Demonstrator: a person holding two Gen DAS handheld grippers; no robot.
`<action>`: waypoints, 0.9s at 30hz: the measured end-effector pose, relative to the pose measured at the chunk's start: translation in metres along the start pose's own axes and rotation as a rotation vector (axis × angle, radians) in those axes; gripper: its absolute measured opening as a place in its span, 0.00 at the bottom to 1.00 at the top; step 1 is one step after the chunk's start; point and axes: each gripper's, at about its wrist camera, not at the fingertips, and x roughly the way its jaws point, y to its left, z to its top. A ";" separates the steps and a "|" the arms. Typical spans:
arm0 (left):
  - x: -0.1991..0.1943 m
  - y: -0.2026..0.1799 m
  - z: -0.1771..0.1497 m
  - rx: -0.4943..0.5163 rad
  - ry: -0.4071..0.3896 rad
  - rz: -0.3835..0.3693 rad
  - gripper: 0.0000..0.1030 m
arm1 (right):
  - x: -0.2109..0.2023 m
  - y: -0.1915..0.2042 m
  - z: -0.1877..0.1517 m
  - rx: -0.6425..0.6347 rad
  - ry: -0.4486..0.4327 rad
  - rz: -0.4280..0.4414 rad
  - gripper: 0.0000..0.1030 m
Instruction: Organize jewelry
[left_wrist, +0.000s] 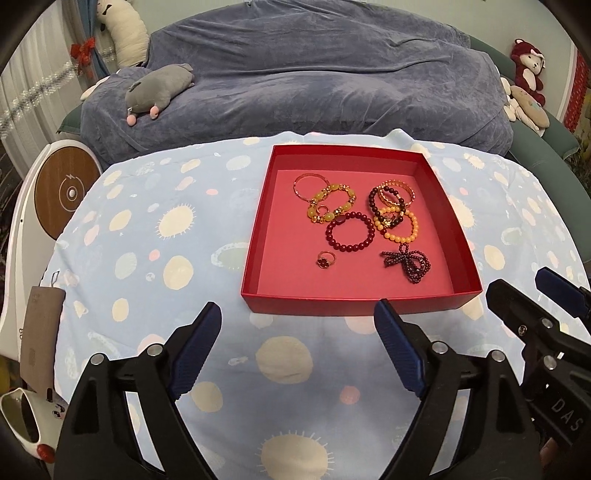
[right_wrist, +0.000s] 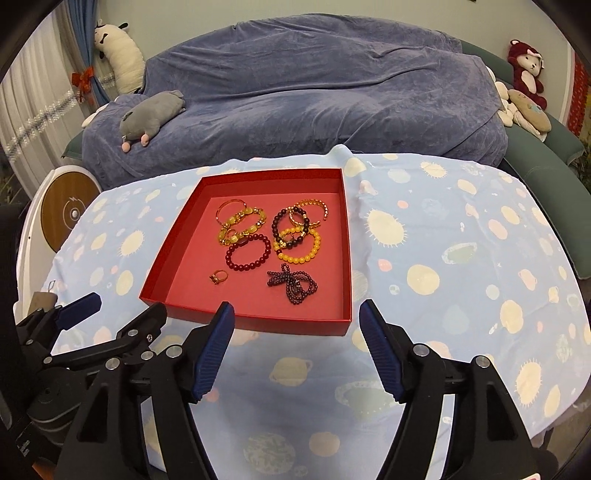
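A shallow red box (left_wrist: 354, 306) (right_wrist: 243, 319) sits on the table and holds several pieces of jewelry. Inside lie a dark red bead bracelet (left_wrist: 350, 230) (right_wrist: 248, 251), a gold ring with a dark stone (left_wrist: 325, 259) (right_wrist: 218, 276), a dark purple bead strand (left_wrist: 406, 264) (right_wrist: 293, 282), yellow bead bracelets (left_wrist: 397, 227) and gold bangles (left_wrist: 310, 184). My left gripper (left_wrist: 297, 314) is open and empty in front of the box. My right gripper (right_wrist: 297, 314) is open and empty, also in front of the box. Each gripper shows in the other's view, the right one in the left wrist view (left_wrist: 524, 291) and the left one in the right wrist view (right_wrist: 122, 306).
A light blue cloth with sun and planet prints (left_wrist: 166, 236) (right_wrist: 461, 266) covers the table. A sofa under a blue-grey cover (left_wrist: 314, 74) stands behind it with plush toys (left_wrist: 159, 92). A white device with a round wooden top (left_wrist: 66, 192) stands at the left.
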 end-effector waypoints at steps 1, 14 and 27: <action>-0.002 0.000 -0.002 0.002 -0.001 0.002 0.79 | -0.002 0.000 -0.003 0.002 0.001 -0.002 0.66; -0.023 0.009 -0.021 -0.015 -0.014 0.005 0.86 | -0.027 0.004 -0.024 0.005 -0.029 -0.023 0.74; -0.030 0.007 -0.024 -0.015 -0.022 0.023 0.90 | -0.034 0.000 -0.028 0.005 -0.058 -0.047 0.82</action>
